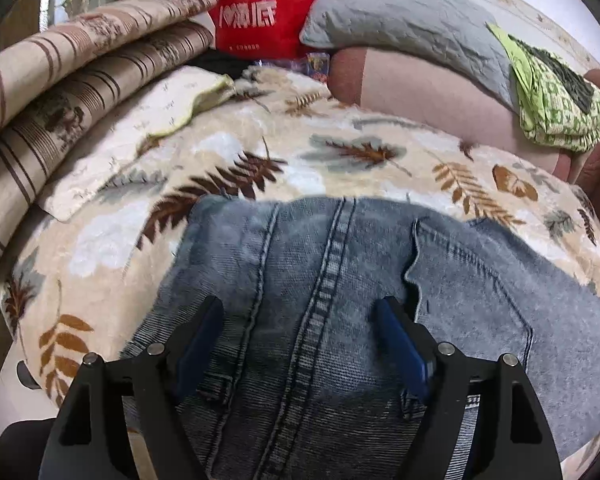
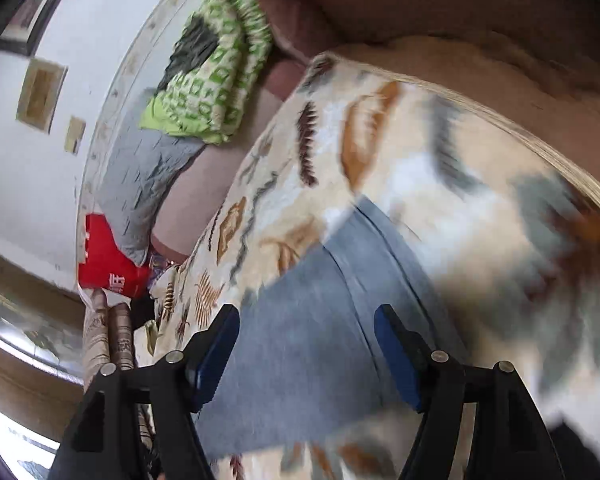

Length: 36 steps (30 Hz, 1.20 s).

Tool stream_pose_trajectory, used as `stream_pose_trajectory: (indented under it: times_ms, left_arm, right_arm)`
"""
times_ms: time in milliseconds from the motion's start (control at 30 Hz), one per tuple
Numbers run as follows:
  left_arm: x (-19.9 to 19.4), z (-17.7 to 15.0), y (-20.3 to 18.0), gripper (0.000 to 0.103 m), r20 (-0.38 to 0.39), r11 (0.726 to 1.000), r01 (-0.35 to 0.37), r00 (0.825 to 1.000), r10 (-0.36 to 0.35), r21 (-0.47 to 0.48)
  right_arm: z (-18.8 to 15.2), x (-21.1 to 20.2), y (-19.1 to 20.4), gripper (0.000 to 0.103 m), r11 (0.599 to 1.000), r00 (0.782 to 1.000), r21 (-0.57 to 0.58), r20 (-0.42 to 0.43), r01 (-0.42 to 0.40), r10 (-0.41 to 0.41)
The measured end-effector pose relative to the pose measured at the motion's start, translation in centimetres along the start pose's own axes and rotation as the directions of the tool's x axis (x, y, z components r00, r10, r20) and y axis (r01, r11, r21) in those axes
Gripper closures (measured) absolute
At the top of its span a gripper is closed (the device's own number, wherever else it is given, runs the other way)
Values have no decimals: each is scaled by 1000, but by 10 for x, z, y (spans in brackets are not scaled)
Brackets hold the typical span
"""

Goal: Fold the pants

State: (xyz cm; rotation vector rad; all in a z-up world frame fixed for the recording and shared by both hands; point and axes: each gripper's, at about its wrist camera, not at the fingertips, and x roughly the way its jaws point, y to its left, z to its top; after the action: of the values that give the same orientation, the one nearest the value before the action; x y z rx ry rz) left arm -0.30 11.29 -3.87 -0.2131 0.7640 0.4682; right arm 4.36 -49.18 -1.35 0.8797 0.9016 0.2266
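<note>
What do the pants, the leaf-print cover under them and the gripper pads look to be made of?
Pants: faded blue-grey denim, matte; twill weave and doubled stitched seams show.
Leaf-print cover: seemingly plush fleece, with a soft pile and slight sheen.
Left gripper pads: blue, smooth, probably rubber or plastic, on black hard-plastic-looking fingers. The right gripper looks alike, though its view is blurred.

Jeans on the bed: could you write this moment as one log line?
jeans: flat on leaf blanket | left hand-held gripper: open above jeans | right hand-held gripper: open, blurred
</note>
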Motion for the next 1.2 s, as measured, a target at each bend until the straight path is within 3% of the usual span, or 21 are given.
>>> stream_pose_trajectory:
  times_ms: [200,333,433,533,633,733,833,933,967,1067,1133,1200]
  left_arm:
    - [-32,8,-20,23,86,998,15,996,-20,53]
    - [-52,9,-51,23,60,992,94,993,-99,86]
    - [-62,3,-94,23,4,969,189,981,-192,157]
    - [-67,-8,-149,23,-73,930,288,958,-279,227]
    - [-70,-22,-218,23,-158,866,389,921,-356,315]
    - [-74,-36,-272,23,-195,810,421,907,-373,409]
    - [-71,-49,-309,23,-211,778,418,909,-361,469]
    - [-46,-78,-340,23,-242,728,328,944,-226,601]
    - [-38,-87,-344,23,-256,711,320,946,-200,627]
    - [-46,-83,-341,22,-240,710,327,945,-224,624]
    - [-54,-73,-334,22,-232,725,353,936,-266,591]
    - [-65,-64,-325,22,-162,749,333,942,-294,573]
  right_arm:
    - [-27,-9,-52,30,989,999,147,-33,3,2]
    - [-19,8,-65,30,979,999,204,-41,-11,20]
    - [-11,18,-67,30,975,999,220,-39,-15,24]
    - [-10,22,-71,30,968,999,250,-31,-20,28]
    - [-13,20,-77,30,958,999,283,-9,-46,51]
    - [-14,14,-84,30,941,997,331,-4,-74,80]
    - [-13,8,-83,30,948,999,315,-14,-41,48]
    - [-9,14,-82,30,954,999,301,-36,-11,23]
    - [-7,17,-80,30,956,999,293,-43,1,13]
    - [-2,23,-72,27,965,997,260,-67,40,-23]
    - [0,25,-70,27,966,996,254,-77,54,-36]
    - [1,25,-69,28,966,996,249,-81,63,-44]
